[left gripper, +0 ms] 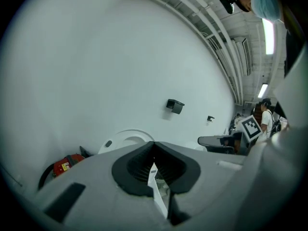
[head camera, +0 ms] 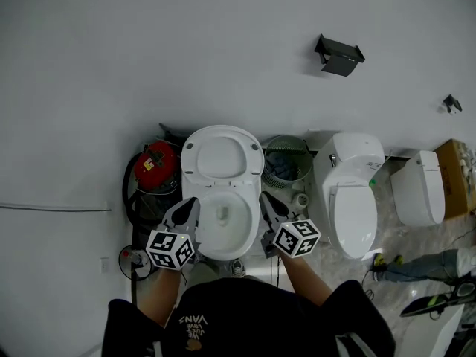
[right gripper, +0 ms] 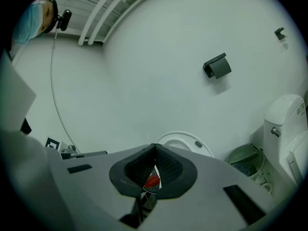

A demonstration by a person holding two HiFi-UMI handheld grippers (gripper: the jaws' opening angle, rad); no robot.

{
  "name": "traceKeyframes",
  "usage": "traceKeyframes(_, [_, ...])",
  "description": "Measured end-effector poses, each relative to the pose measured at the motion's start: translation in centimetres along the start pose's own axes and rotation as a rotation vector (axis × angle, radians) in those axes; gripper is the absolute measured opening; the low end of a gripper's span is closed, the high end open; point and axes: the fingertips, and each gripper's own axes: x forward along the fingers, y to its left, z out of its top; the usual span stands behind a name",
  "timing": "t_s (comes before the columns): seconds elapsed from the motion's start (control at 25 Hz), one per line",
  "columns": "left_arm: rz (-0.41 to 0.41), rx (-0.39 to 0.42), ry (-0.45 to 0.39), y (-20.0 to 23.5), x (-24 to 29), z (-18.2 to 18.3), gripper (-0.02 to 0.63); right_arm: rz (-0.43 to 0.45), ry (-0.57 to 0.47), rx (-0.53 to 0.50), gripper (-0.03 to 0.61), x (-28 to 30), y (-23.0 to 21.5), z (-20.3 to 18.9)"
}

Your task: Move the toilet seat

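Against the white wall [head camera: 149, 50] stands your toilet [head camera: 221, 233], bowl open, with the toilet seat [head camera: 222, 157] tipped up behind it. Your left gripper [head camera: 192, 202] and right gripper [head camera: 264, 198] flank the bowl, each with its fingers pressed together on nothing and touching nothing. Only the head view shows the bowl. The right gripper view alone catches the waste basket [right gripper: 245, 158] close up, and the left gripper view the red canister [left gripper: 62, 165].
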Motion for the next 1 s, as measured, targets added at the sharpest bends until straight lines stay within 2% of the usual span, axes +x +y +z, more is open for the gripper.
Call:
traceKeyframes(0.52, [0.076, 0.019, -0.032, -2.4, -5.4, -1.3, 0.003, 0.053, 0.040, -0.053, -0.001, -3.7, 1.8, -1.3])
traceKeyframes(1.0, [0.092, 0.032, -0.025, -4.2, -7.3, -3.6, 0.003, 0.034, 0.060, -0.078, -0.002, -6.3, 1.6, -3.1])
